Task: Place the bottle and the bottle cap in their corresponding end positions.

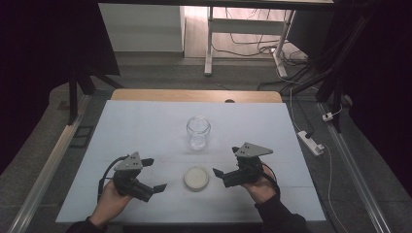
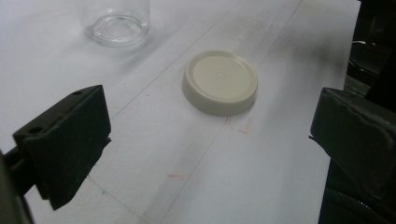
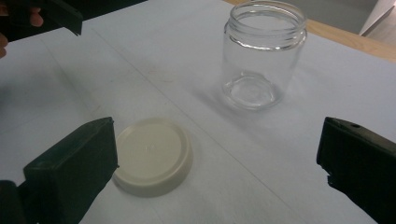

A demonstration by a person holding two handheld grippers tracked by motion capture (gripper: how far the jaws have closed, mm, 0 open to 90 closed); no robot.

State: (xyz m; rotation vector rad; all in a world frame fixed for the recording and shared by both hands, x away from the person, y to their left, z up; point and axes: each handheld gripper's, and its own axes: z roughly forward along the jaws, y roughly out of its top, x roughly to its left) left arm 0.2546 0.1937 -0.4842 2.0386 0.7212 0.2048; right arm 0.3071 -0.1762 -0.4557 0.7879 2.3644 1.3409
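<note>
Both grippers sit low at the near edge, one either side of the lid, nothing held. Left gripper [image 1: 154, 174]: jaws spread wide, empty. In the left gripper view the cream lid [image 2: 220, 82] lies flat on the white sheet [image 2: 261, 177], ahead of the jaws and between their lines, nearer the right jaw's side, clear of both pads. Right gripper [image 1: 226, 161]: jaws also wide apart, empty. In the right gripper view the lid [image 3: 152, 155] is just beside the left jaw, whose pad overlaps its edge in the picture; contact cannot be told, probably the jaw hangs above it.

Glass jar [image 1: 198, 132] stands upright, mouth open, no lid on, farther out than the lid and well apart from both grippers. In the right gripper view the jar [image 3: 263, 53] is ahead, between the jaw lines. In the left gripper view just its base [image 2: 117, 28] shows, beyond the left jaw.

Why so: lid lies top-up and flat, so its rim can be pinched from the sides; jar upright with threads exposed, ready for capping. Judgement: wide openings on both suggest an approach stage, one gripper for the lid, the other to steady the jar. Lid grab not yet done. Risk: the low lid may slide on the sheet if a jaw nudges it first.
</note>
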